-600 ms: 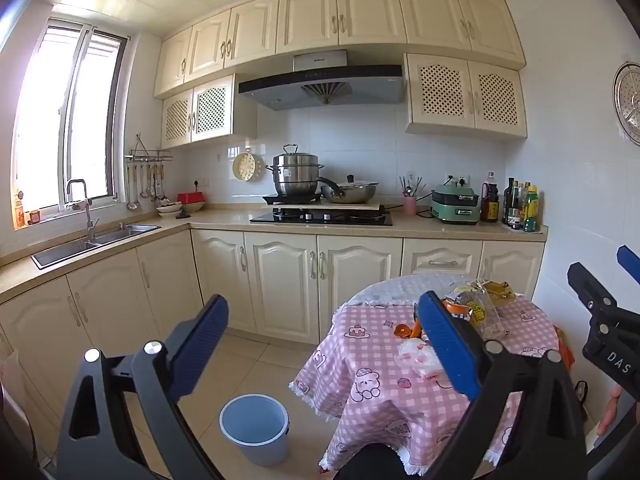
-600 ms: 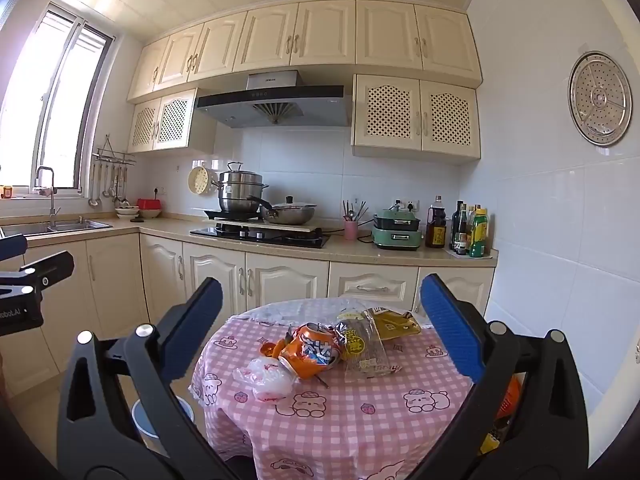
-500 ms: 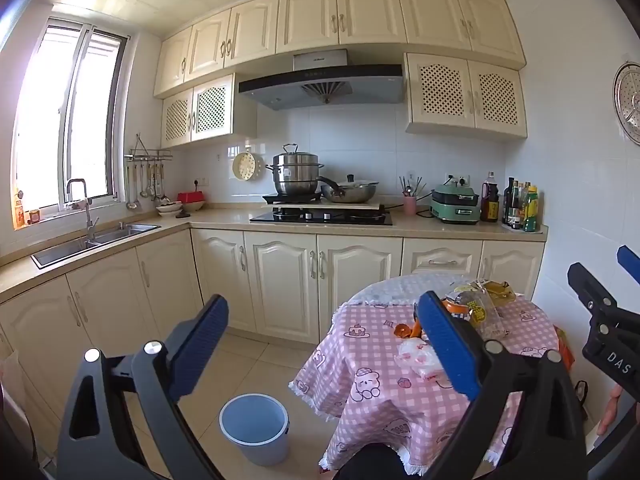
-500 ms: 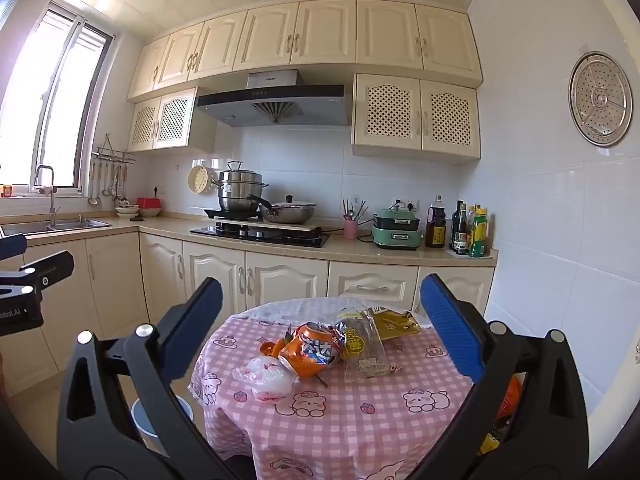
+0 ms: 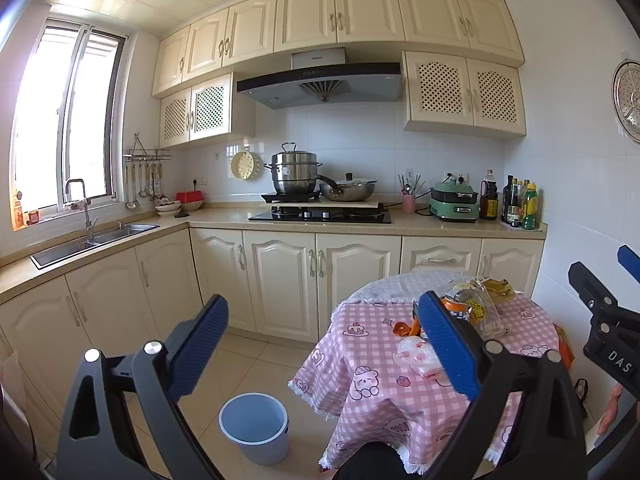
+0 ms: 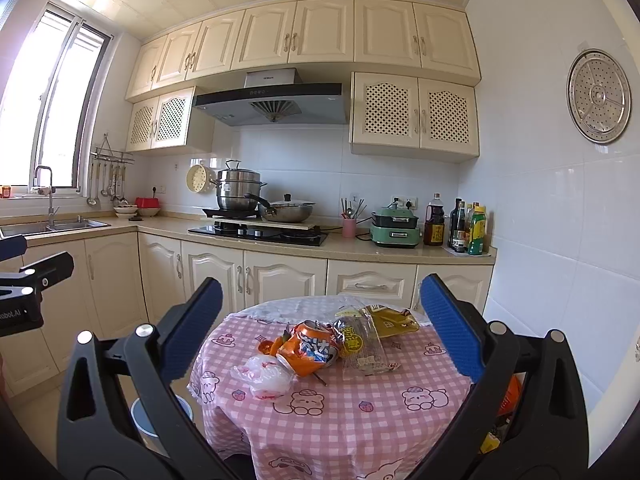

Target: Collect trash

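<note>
Trash lies on a round table with a pink checked cloth [image 6: 340, 412]: a crushed orange can [image 6: 310, 348], a crumpled white plastic bag [image 6: 266, 376], a clear wrapper [image 6: 360, 344] and a yellow-brown packet [image 6: 394, 318]. The same pile shows in the left wrist view [image 5: 460, 320]. A light blue bucket [image 5: 256, 426] stands on the floor left of the table. My right gripper [image 6: 320, 328] is open and empty, held above the table before the trash. My left gripper [image 5: 324, 344] is open and empty, between bucket and table.
Kitchen cabinets [image 5: 280, 276] and a counter with a stove [image 5: 320, 214] and pots run behind the table. A sink [image 5: 92, 240] is at the left. A white tiled wall [image 6: 560, 260] stands close on the table's right. An orange object [image 6: 510, 396] sits beside the table.
</note>
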